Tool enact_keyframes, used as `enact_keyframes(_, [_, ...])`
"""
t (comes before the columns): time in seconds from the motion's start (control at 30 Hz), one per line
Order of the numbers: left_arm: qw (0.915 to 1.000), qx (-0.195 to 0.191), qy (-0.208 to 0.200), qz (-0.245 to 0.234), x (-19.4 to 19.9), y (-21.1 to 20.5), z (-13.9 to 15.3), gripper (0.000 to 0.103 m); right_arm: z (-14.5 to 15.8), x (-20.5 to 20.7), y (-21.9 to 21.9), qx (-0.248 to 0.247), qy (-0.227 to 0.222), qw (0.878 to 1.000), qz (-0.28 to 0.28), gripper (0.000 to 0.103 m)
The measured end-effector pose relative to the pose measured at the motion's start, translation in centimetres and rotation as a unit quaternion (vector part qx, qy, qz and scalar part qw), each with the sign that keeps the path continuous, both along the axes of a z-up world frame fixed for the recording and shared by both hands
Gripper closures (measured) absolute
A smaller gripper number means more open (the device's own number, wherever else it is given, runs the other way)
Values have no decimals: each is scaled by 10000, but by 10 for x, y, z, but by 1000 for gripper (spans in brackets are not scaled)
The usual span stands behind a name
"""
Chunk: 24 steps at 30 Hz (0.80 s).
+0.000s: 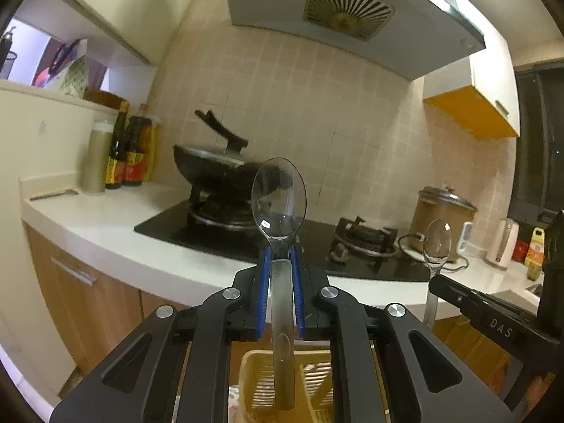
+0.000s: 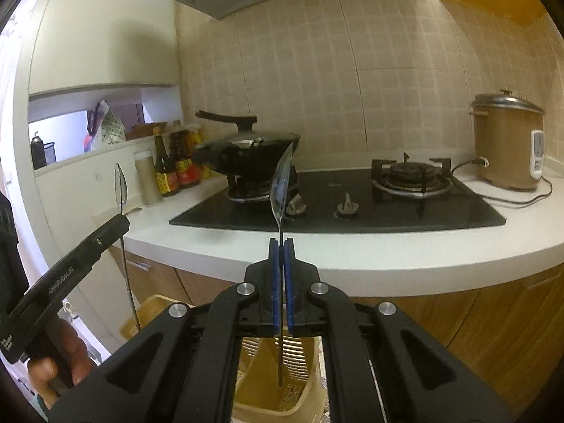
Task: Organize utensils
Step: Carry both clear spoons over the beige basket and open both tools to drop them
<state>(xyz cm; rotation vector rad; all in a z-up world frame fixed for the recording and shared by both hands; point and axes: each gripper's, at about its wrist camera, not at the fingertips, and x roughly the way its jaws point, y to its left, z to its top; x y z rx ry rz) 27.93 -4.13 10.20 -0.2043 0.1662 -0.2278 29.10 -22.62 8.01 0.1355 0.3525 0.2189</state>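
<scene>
Each claw, left claw (image 1: 281, 264) and right claw (image 2: 281, 250), is clamping a spoon (image 1: 280, 211) upright (bowl up, handle down), hanging seemingly directly over the yellow slotted basket (image 2: 299, 363) below.

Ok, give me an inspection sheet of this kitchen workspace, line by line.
Surface: white countertop carrying a black glass gas hob.
Job's things: a shiny metal spoon in the left gripper, a second metal spoon in the right gripper, both bowl-up over a yellow slotted plastic basket.
Clutter: black lidded wok, dark sauce bottles, brown rice cooker.
Grippers: left gripper and right gripper each shut on a spoon handle.
Cables: black cord from the cooker lies on the counter.
Surroundings: beige tiled wall, grey range hood.
</scene>
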Motion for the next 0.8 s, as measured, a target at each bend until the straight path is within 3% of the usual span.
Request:
enact_keyframes(0.27, [9996, 105, 171, 200, 10, -1, -27, 93, -18, 4, 1, -16, 37, 10000, 57, 101])
enact_keyframes(0.53, [9992, 212, 279, 207, 6, 0, -35, 92, -22, -5, 2, -105, 34, 9999, 73, 101])
enact_keyframes(0.8, [9989, 264, 334, 175, -9, 3, -32, 70, -22, -20, 2, -59, 198, 9996, 203, 99])
